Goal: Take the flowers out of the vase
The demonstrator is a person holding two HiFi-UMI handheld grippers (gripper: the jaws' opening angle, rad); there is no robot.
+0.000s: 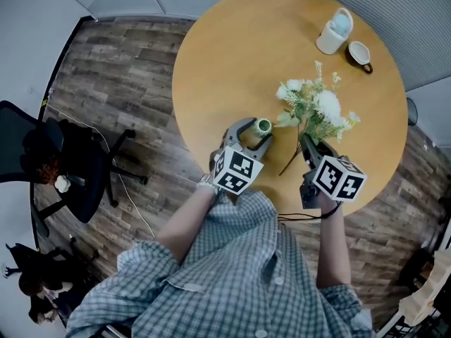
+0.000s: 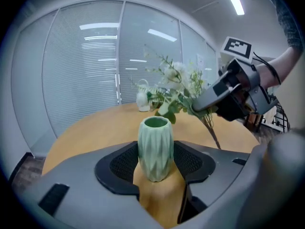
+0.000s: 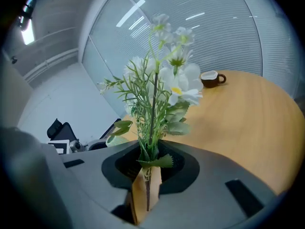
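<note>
Now left gripper clamps one vase; right gripper pinches one flower bunch.

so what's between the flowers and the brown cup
nothing, just bare tabletop between the flowers and the brown cup, clearest in the head view. the white jug stands beside the cup, off that stretch

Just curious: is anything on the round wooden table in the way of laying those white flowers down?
Nothing visible does. The white flowers, held by the right gripper, are over bare wooden tabletop, clear of the green ribbed vase.
</note>
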